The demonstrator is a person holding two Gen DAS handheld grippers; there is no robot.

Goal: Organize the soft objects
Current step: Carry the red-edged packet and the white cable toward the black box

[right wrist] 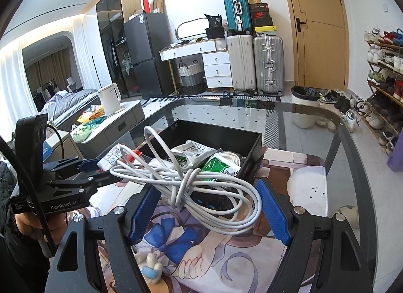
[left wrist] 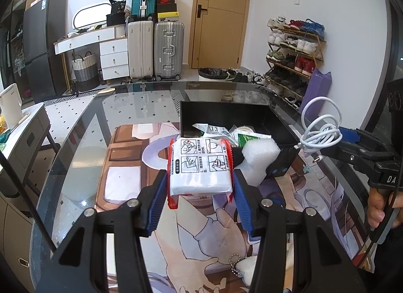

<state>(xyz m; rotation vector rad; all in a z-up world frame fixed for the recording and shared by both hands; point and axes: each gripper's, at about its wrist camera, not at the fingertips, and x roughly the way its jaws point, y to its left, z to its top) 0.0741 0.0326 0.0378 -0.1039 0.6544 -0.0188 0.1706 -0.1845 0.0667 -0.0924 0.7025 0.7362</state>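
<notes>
My left gripper point(left wrist: 200, 187) is shut on a white packet with red edges and printed diagrams point(left wrist: 200, 167), held above the mat just in front of a black box point(left wrist: 226, 114). The packet also shows in the right wrist view point(right wrist: 113, 158). My right gripper point(right wrist: 210, 201) is shut on a bundle of white cable point(right wrist: 201, 187) and holds it near the box's front corner; the cable also shows in the left wrist view point(left wrist: 321, 134). The box point(right wrist: 252, 139) holds white and green packets point(right wrist: 216, 164). A white foam piece point(left wrist: 259, 159) leans at the box front.
A printed anime mat point(left wrist: 121, 182) covers the glass table point(left wrist: 75, 129). A small plush with a bead chain point(left wrist: 243, 267) lies on the mat near me. A blue and white plush point(right wrist: 151, 267) lies below my right gripper. Suitcases, a shoe rack and drawers stand behind.
</notes>
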